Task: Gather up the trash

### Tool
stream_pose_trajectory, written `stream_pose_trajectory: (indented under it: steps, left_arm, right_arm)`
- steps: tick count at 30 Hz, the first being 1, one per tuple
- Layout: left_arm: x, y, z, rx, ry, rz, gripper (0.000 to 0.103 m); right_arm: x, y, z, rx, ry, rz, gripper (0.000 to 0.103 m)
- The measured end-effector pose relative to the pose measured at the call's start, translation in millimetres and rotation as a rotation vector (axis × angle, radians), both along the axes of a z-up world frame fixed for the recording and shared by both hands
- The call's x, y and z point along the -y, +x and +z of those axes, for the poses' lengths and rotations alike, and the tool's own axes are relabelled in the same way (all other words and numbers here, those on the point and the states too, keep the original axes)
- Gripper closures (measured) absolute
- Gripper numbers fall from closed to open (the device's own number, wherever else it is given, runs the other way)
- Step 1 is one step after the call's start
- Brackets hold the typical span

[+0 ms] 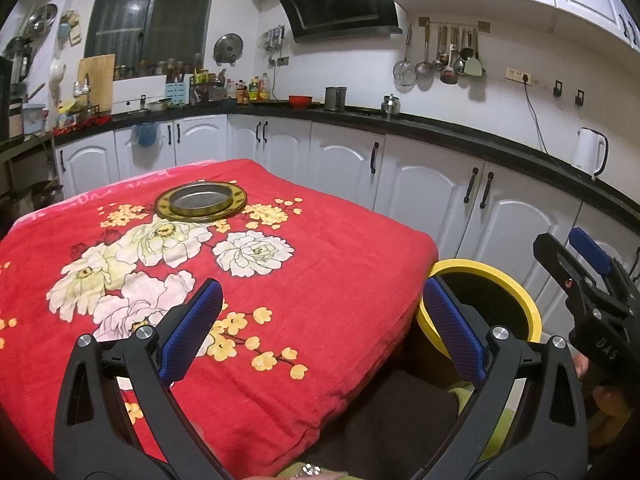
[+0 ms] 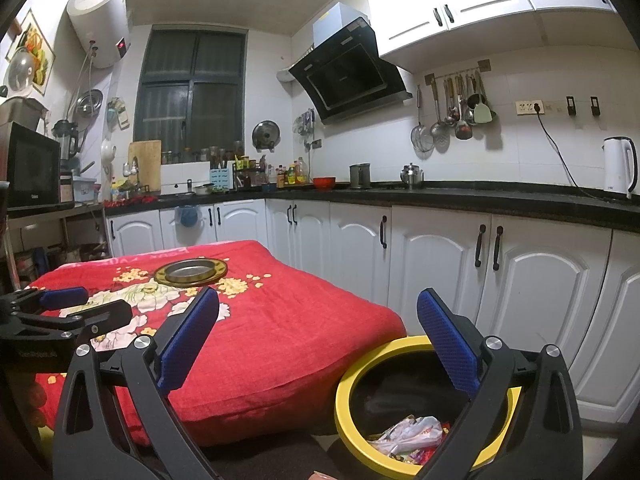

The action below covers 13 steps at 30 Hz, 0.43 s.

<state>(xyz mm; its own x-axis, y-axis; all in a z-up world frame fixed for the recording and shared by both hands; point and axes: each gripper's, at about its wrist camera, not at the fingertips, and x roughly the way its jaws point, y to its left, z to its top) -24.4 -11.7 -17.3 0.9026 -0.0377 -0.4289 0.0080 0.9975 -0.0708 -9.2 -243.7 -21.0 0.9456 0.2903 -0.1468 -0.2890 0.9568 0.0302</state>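
Note:
A yellow-rimmed bin point(image 2: 344, 380) stands on the floor beside the table's right edge; crumpled wrappers and plastic trash point(image 2: 408, 436) lie inside it. The bin also shows in the left wrist view point(image 1: 516, 284). My right gripper point(image 2: 318, 320) is open and empty, held above the bin's near left side. It also shows in the left wrist view point(image 1: 568, 256). My left gripper point(image 1: 322, 304) is open and empty over the table's right front part. It also shows in the right wrist view point(image 2: 86, 302). No loose trash shows on the table.
The table wears a red floral cloth point(image 1: 320, 248). A round gold-rimmed metal tray point(image 1: 200, 200) sits near its far edge. White cabinets point(image 2: 540, 280) under a black counter run close behind the table and bin. A white kettle point(image 2: 618, 164) stands on the counter.

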Motion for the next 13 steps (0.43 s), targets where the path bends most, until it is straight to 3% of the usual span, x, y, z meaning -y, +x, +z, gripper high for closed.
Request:
stream_pose_trajectory:
  steps: [7, 13]
  left_arm:
    - [-4.1, 0.0, 3.3, 0.002, -0.015, 0.005, 0.011]
    - [-32.4, 7.4, 8.5, -0.052, -0.071, 0.098, 0.011]
  right_arm:
    - [-0.3, 1.1, 0.1, -0.004, 0.002, -0.004, 0.006]
    - [-11.0, 13.4, 5.7, -0.044, 0.002, 0.034, 0.006]
